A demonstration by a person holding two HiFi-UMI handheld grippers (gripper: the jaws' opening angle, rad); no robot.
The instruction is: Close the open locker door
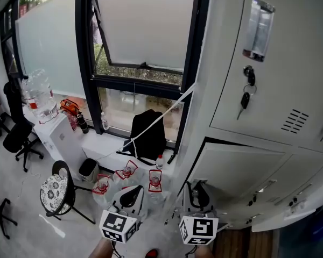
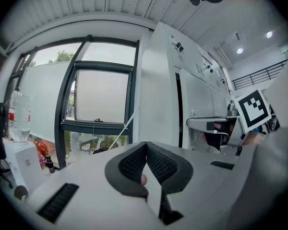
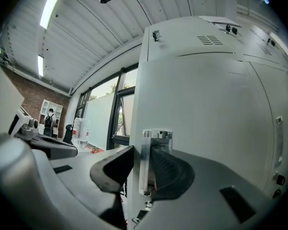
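**Head view.** A bank of grey lockers [image 1: 269, 90] fills the 3 o'clock side. The window [image 1: 145, 31] sits at 12 o'clock, with a black backpack [image 1: 147, 136] on its sill. The locker door [image 1: 239, 168] to be closed is in the lower tier, at about 4 o'clock. A dark gap runs along its top left edge, so it stands ajar. Both grippers come in at 6 o'clock. The right gripper [image 1: 198, 191] is at the door's left edge, with its marker cube [image 1: 199, 231] below it. The left gripper [image 1: 132, 191] hangs near it toward 7 o'clock, apart from the lockers and above the red-labelled bottles [image 1: 128, 172] on the floor. Keys [image 1: 246, 98] hang from the upper door at 2 o'clock, and a stool [image 1: 55, 193] stands at 8 o'clock.

**Left gripper view.** The left gripper [image 2: 146, 145] has its fingers closed tip to tip at 6 o'clock, with nothing held between them. The window lies at 10 o'clock and the side of the lockers rises at 12 o'clock. The other gripper's marker cube shows at 3 o'clock.

**Right gripper view.** The locker door [image 3: 206, 119] covers the whole 3 o'clock half. Its chrome handle [image 3: 145, 176] stands upright at 6 o'clock. The right gripper [image 3: 143, 152] has its fingers closed on that handle, one on either side. Vent slots [image 3: 210, 40] in the upper locker show at 1 o'clock, and the window is at 9 o'clock.
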